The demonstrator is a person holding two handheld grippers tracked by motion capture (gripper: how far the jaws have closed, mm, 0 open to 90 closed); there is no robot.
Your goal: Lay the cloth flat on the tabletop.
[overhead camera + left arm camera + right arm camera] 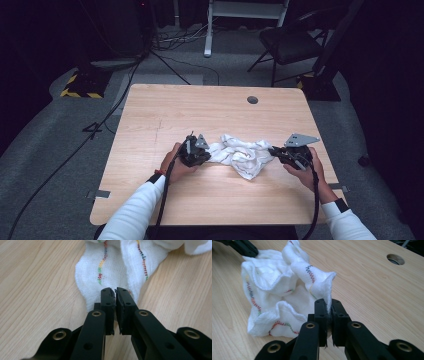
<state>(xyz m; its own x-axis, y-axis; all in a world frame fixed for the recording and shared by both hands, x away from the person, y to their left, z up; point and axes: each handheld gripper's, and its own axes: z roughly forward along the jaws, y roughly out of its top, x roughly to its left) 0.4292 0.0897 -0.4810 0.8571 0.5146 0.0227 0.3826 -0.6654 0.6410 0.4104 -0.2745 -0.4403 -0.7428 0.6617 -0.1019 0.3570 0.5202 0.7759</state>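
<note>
Two grippers sit at opposite ends of one crumpled white cloth [241,155] in the high view, low over the wooden table [165,110]. On the near-left side, the left gripper [206,156] meets the cloth's left edge; over on the other side the right gripper [273,150] meets its right edge, and the bundle lies bunched between them. Both hands wrap the grips from behind, white sleeves [135,212] coming in from below, cables trailing back along the forearms. Beyond the cloth, well ahead of the right gripper, a round cable hole [252,100] sits in the tabletop.

Over to the left gripper view: the left gripper [115,291] has its jaws pressed together, with a corner of the cloth [110,270] pinched at the tips. Fabric fans out ahead of the jaws, multicoloured stitching running away along its hems, bare wood on either side.

Now the right gripper view: the right gripper [329,305] is clamped too, a thin raised edge of the cloth [277,297] caught between the pads. The heap rises ahead and to the left of the jaws, folds standing up, coloured stitching along the edges. Far beyond it, at top left, the other gripper's dark jaws touch the cloth's far end. The cable hole [395,259] lies ahead to the right.
</note>
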